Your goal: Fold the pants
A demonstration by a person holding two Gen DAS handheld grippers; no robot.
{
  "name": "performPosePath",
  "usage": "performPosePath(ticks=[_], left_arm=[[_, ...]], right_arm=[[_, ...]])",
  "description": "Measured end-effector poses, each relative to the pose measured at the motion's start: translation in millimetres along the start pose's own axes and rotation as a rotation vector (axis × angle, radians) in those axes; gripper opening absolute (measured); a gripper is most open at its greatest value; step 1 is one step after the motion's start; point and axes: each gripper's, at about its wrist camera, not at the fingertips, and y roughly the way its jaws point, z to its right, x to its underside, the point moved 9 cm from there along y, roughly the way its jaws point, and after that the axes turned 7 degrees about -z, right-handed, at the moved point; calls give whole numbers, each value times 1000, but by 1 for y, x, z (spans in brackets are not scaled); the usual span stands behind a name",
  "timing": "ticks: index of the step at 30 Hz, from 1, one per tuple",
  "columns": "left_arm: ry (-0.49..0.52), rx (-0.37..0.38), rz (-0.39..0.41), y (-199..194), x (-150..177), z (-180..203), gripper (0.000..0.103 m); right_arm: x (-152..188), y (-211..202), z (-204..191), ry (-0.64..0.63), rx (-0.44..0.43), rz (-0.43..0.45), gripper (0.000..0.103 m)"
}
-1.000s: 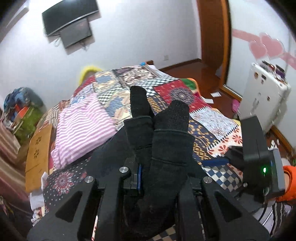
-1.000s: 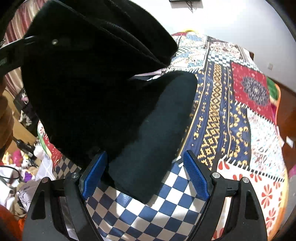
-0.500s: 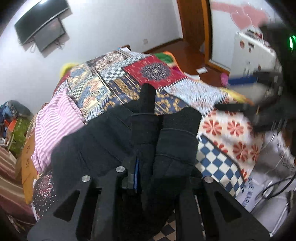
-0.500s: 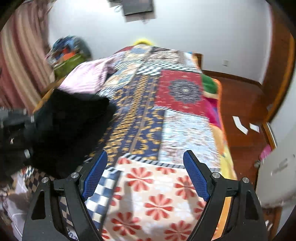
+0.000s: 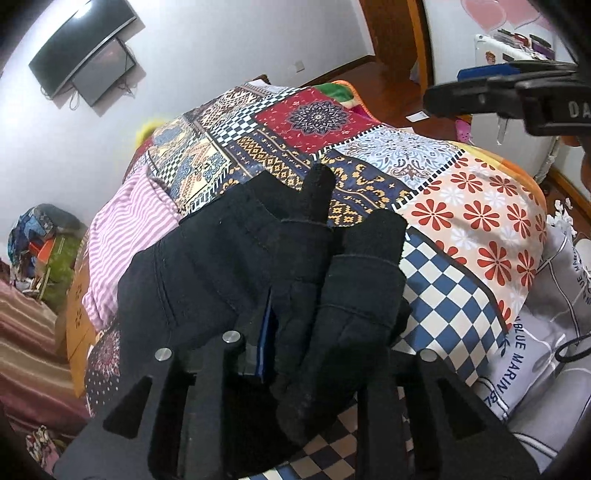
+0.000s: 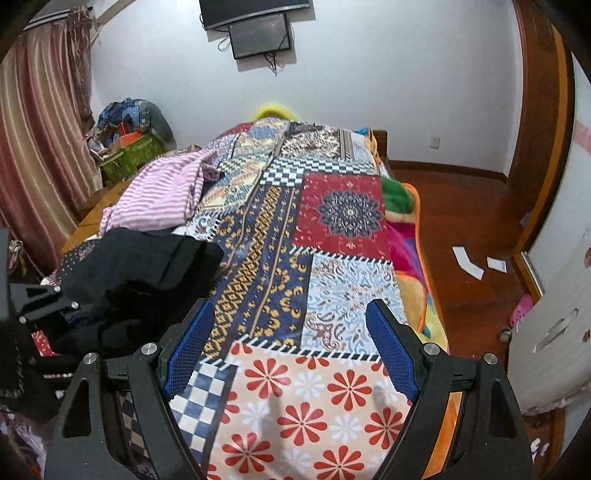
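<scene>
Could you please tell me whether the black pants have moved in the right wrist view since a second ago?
Yes. The black pants filled that view's upper left then; now they lie bunched at its left edge on the patchwork bedspread, clear of the open right gripper.

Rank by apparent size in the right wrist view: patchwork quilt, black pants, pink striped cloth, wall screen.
1. patchwork quilt, by far the largest.
2. black pants and pink striped cloth: look alike, pants nearer the camera, so unranked.
3. wall screen, smallest.

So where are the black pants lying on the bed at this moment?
The black pants lie bunched at the left side of the patchwork bedspread in the right wrist view, just in front of the pink striped cloth; one fold sits in the opening left claw.
</scene>
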Motion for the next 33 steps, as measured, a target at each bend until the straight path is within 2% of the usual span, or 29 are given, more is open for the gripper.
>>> performPosePath(ticks=[3, 5, 7, 9, 10, 16, 20, 22, 25, 28, 30, 33], left_arm=[[-19, 21, -12, -6, 1, -1, 24], [-34, 51, -10, -13, 1, -5, 29], [-64, 118, -11, -21, 2, -6, 41], [-89, 222, 13, -34, 1, -2, 69], [-98, 241, 40, -43, -2, -2, 72], [-169, 210, 141, -83, -20, -26, 74], [-280, 117, 188, -91, -22, -86, 86], [-333, 64, 188, -86, -14, -119, 89], [-404, 22, 128, -62, 9, -157, 90], [-443, 87, 34, -25, 42, -161, 90], [-439, 117, -15, -4, 59, -152, 90], [-417, 104, -28, 14, 71, -138, 90]], right_arm=[[-2, -5, -1, 11, -2, 16, 82], [-2, -7, -1, 18, -5, 20, 82], [-3, -9, -1, 19, -1, 23, 82], [-4, -11, -3, 17, 4, 28, 82], [-5, -12, -4, 17, 5, 33, 82], [-13, -23, -17, 0, -13, 62, 82], [-26, -27, -43, -53, -57, 85, 82], [-33, -25, -62, -78, -98, 92, 82], [-40, -12, -98, -113, -187, 81, 82], [-30, 15, -143, -201, -253, 28, 82], [-15, 37, -164, -268, -256, -31, 82], [13, 73, -173, -339, -213, -132, 82]])
